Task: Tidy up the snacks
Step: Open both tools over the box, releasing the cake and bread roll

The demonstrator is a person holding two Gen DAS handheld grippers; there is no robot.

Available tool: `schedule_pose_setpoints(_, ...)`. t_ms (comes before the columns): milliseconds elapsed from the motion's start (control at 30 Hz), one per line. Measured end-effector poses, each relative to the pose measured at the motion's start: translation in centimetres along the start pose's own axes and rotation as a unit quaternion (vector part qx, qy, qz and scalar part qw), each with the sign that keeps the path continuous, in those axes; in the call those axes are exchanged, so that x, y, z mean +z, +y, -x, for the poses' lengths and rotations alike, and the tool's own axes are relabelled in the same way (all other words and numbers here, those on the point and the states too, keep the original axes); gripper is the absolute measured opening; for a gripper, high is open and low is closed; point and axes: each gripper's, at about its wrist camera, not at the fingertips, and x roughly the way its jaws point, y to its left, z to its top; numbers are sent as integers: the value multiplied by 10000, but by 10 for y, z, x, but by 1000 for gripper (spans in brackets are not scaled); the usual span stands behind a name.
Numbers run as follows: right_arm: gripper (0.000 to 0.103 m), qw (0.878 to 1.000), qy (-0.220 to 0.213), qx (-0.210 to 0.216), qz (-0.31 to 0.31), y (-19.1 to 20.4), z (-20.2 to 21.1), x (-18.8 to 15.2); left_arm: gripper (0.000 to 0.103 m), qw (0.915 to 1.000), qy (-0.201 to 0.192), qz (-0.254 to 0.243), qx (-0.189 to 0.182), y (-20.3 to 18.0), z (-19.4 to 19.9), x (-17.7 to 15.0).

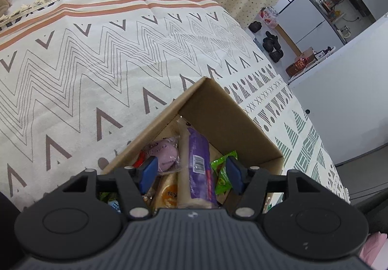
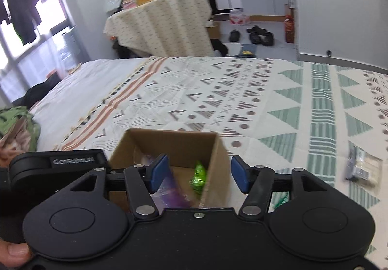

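An open cardboard box sits on the patterned bedspread and holds several snacks: a long purple packet, a pink round bun pack, a green packet and an orange-labelled pack. My left gripper is open and empty just above the box. In the right wrist view the same box is below my right gripper, which is open and empty; the green packet looks mid-air inside the box. A pale snack pack lies on the bed to the right.
The left gripper's black body is at the box's left side. The bedspread extends far and right. Beyond the bed stand a cloth-covered table with bottles, shoes on the floor, and a white wall.
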Motion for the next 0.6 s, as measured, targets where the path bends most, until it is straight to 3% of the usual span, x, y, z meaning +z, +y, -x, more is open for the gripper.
schedule_pose_setpoints(300, 74, 9986, -27, -298, -438, -36, 18, -15, 77, 9991, -38, -372, -210, -24, 9, -16)
schedule_pose_setpoints(600, 81, 9953, -135, -544, -792, -75, 46, -30, 78, 9960, -170, -797, -377, -52, 19, -37)
